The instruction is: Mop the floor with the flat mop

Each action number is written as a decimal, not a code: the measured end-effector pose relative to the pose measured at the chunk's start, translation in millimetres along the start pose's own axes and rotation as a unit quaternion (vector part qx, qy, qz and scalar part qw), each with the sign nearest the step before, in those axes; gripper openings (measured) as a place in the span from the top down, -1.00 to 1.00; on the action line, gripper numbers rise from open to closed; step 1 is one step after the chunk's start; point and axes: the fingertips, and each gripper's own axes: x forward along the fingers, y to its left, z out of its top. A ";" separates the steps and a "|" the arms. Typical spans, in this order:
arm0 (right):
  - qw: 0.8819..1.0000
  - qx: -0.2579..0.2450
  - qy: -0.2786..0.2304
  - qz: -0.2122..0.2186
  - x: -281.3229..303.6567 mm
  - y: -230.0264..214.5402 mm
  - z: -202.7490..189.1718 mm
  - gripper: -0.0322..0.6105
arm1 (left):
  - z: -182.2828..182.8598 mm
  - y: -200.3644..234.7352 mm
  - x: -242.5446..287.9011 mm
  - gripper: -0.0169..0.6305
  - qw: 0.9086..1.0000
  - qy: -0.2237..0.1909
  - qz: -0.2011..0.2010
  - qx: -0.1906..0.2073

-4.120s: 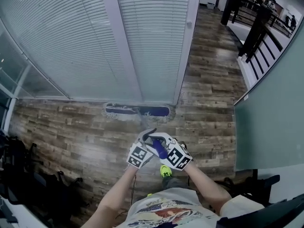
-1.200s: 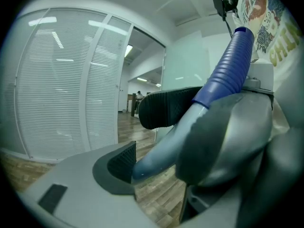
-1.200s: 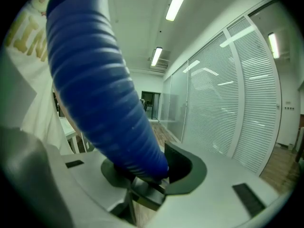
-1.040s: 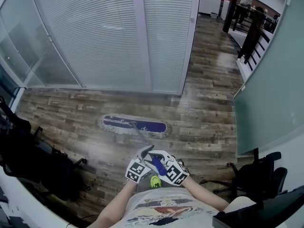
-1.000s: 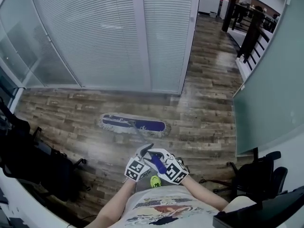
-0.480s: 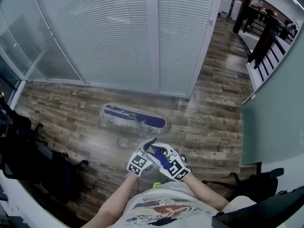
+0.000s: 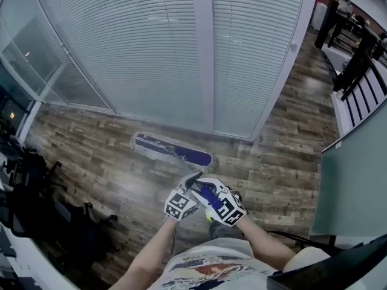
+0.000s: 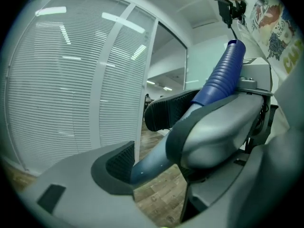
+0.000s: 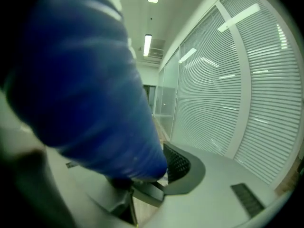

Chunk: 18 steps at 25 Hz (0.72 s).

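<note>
The flat mop's blue head [image 7: 173, 150], fringed in grey, lies slantwise on the wood floor near the foot of the blinds wall. Its thin pole rises to a ribbed blue grip [image 7: 207, 195] in front of the person's chest. My left gripper [image 7: 191, 181] is shut on the grey pole [image 8: 151, 163] just below the grip. My right gripper [image 7: 207, 193] holds the blue grip [image 9: 85, 89], which fills that view between its jaws; these jaws are closing tighter. The two grippers sit side by side, touching.
A glass wall with white blinds [image 7: 151, 53] runs behind the mop. Black office chairs [image 7: 36, 204] crowd the left edge. A frosted partition [image 7: 357, 180] stands at the right, with a corridor and dark railing [image 7: 357, 65] beyond. The person's yellow-green shoe [image 7: 210, 217] shows under the grippers.
The mop head has slid along the floor, nearer the foot of the blinds wall, and lies more slanted. Both grippers kept their hold and travelled sideways with it.
</note>
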 end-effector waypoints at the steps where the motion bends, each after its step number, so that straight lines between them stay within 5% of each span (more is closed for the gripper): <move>1: 1.000 0.002 -0.001 0.002 6.7 -19.7 0.5 0.54 | 6.0 15.4 12.4 0.20 1.000 0.000 0.004 -0.002; 10: 1.000 0.007 -0.009 0.022 71.0 -121.3 8.3 0.54 | 29.7 124.4 66.3 0.19 0.999 0.013 0.034 -0.012; 18: 1.000 0.012 -0.014 0.021 87.7 -89.5 16.1 0.57 | 11.3 126.4 34.2 0.18 0.998 0.035 0.035 -0.031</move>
